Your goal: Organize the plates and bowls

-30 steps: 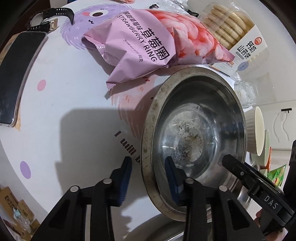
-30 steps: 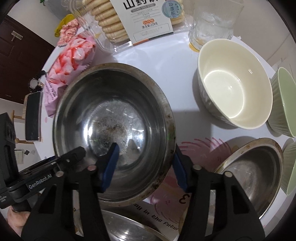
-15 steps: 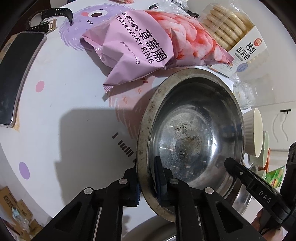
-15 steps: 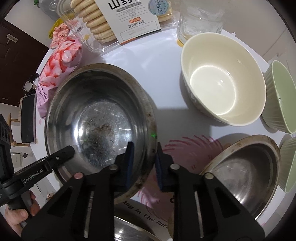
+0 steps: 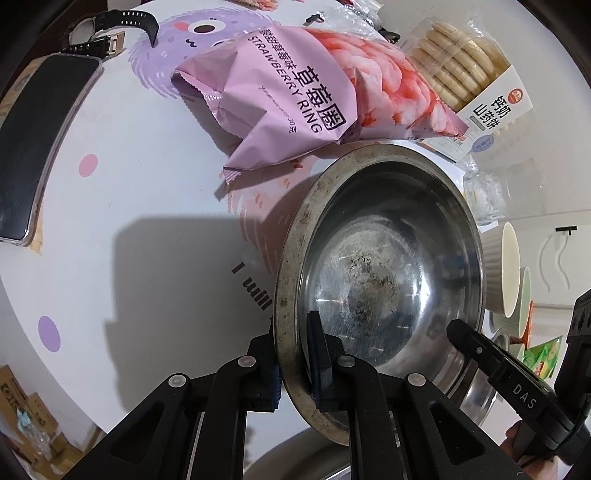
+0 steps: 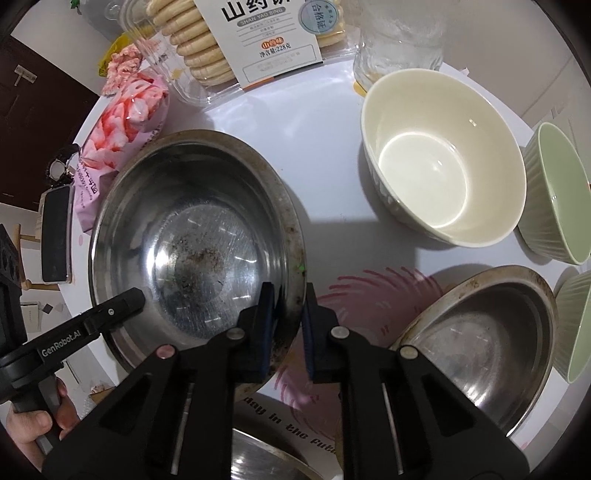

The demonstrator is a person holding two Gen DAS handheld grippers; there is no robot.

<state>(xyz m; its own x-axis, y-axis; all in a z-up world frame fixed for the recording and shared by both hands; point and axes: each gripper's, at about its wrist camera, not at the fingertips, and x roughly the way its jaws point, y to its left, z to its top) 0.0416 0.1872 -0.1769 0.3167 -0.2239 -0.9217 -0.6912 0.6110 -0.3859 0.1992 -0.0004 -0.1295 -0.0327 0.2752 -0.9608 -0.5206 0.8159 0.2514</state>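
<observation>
A large stained steel bowl (image 5: 384, 266) (image 6: 192, 236) is held by both grippers on opposite rims. My left gripper (image 5: 295, 354) is shut on its left rim; it shows in the right wrist view (image 6: 122, 301). My right gripper (image 6: 290, 317) is shut on its right rim; one finger shows in the left wrist view (image 5: 476, 345). A cream bowl (image 6: 443, 162), two green ribbed bowls (image 6: 554, 192) (image 6: 576, 325) and a second steel bowl (image 6: 480, 343) stand to the right. A third steel rim (image 6: 273, 458) lies below.
A pink strawberry-ring snack bag (image 5: 306, 99), a biscuit pack (image 5: 476, 85) (image 6: 236, 40) and a glass (image 6: 399, 37) lie behind the bowl. A phone (image 5: 33, 147) and a watch (image 5: 107, 33) are at the far left of the white round table (image 5: 122, 206).
Both grippers went from open around the steel bowl's rim to shut on it. The bowl has tilted and shifted slightly.
</observation>
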